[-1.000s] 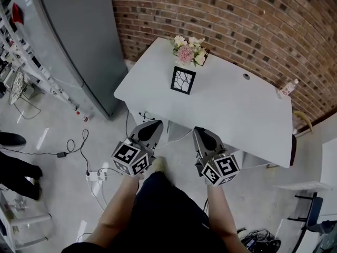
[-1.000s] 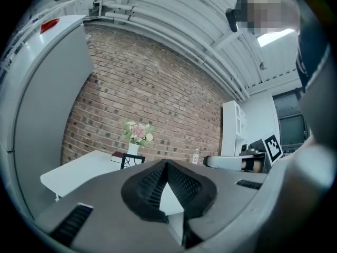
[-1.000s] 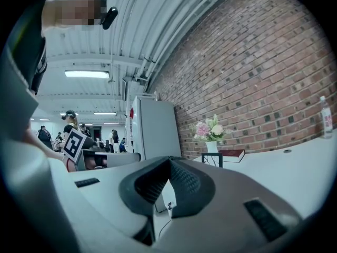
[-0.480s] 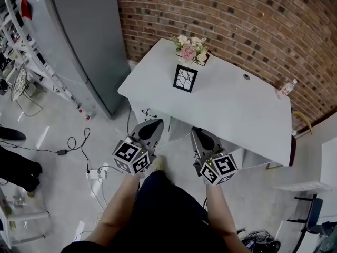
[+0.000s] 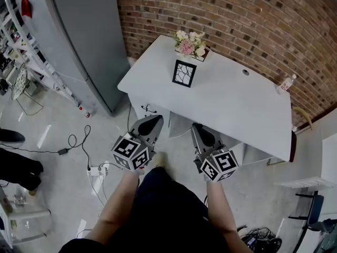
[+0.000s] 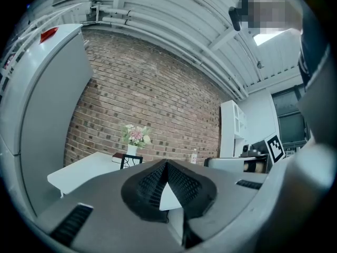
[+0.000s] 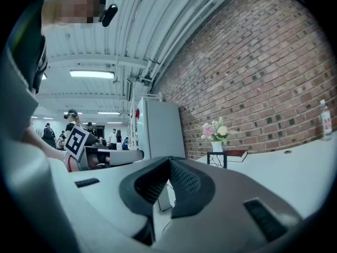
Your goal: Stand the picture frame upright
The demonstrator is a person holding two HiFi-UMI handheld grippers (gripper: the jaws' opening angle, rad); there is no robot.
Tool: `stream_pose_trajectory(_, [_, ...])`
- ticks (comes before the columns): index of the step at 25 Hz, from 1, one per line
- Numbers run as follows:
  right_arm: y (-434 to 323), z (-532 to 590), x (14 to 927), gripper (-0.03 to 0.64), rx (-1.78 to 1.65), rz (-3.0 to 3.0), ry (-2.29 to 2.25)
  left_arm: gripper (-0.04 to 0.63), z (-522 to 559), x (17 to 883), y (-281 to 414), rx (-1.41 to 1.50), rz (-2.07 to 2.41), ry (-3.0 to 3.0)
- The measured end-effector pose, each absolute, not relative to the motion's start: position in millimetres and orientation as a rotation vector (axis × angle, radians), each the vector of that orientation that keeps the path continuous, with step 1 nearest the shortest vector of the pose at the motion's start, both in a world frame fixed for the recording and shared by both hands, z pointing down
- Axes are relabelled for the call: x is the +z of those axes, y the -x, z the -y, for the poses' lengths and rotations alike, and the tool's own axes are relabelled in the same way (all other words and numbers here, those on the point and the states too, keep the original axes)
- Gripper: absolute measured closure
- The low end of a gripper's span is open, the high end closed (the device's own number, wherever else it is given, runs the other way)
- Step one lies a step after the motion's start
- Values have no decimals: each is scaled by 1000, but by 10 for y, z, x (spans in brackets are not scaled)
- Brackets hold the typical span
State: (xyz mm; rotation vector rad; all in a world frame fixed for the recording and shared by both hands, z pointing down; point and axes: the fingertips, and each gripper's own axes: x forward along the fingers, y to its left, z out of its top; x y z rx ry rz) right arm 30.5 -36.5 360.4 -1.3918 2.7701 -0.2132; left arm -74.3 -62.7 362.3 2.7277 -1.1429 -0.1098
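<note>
Fingers of the left gripper (image 5: 152, 123) and the right gripper (image 5: 197, 128) are clenched tip to tip, with nothing between them. Both grippers point level toward the white table (image 5: 237, 104) from its 6 o'clock side. The picture frame (image 5: 184, 73), black with a branching pattern, stands upright on the tabletop at 12 o'clock from the grippers, well apart from them. A flower vase (image 5: 190, 42) sits just behind it at 1 o'clock. A bottle (image 5: 285, 83) stands at the table's 3 o'clock end.

Red brick wall (image 5: 237, 15) behind a white table (image 5: 237, 104) — tall grey cabinet (image 5: 79, 41) at left, power strip (image 5: 97, 171) on the pale floor (image 5: 47, 125).
</note>
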Motion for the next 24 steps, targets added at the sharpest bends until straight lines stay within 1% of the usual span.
stream_pose_trajectory(24, [-527,395,3683,614,-252,-2750,1401,595,679,3663,509,-78,1122,-2731])
